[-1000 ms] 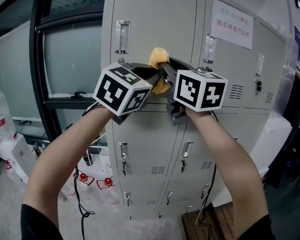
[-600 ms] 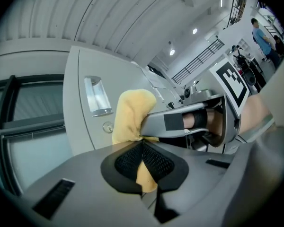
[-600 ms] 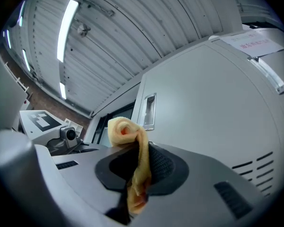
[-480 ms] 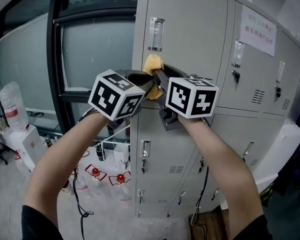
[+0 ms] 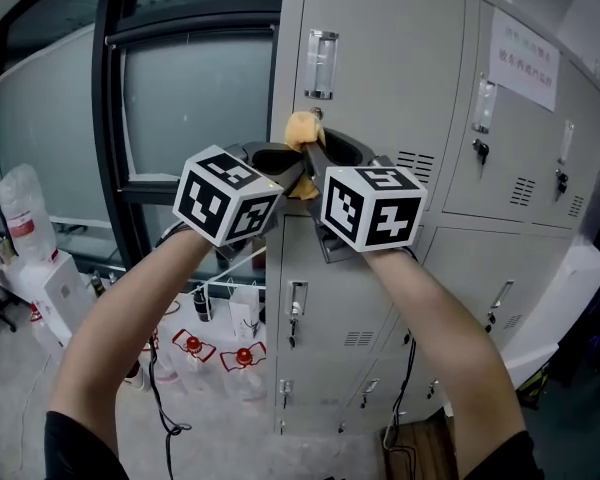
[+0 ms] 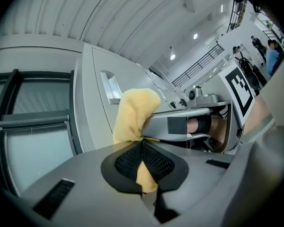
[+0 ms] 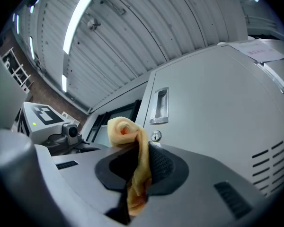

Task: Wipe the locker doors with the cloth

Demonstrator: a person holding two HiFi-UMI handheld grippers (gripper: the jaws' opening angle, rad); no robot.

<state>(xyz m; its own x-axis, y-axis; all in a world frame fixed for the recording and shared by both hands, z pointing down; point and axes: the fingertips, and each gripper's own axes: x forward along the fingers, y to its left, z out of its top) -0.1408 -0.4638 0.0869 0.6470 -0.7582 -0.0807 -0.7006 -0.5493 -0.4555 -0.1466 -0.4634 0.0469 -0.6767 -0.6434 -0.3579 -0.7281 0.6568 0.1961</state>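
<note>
Both tools are clenched on one yellow cloth (image 5: 302, 131). The left tool (image 5: 292, 173) and the right tool (image 5: 318, 168) meet tip to tip, and the cloth bunches up just past their tips. It sits close before the grey locker door (image 5: 390, 98); whether it touches cannot be told. Above the tips is the door's handle (image 5: 321, 65), and a round lock (image 7: 155, 136) lies just beyond the right tool.

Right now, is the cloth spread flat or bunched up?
Bunched up: the cloth is a crumpled wad pinched by the left claw and right claw.
</note>
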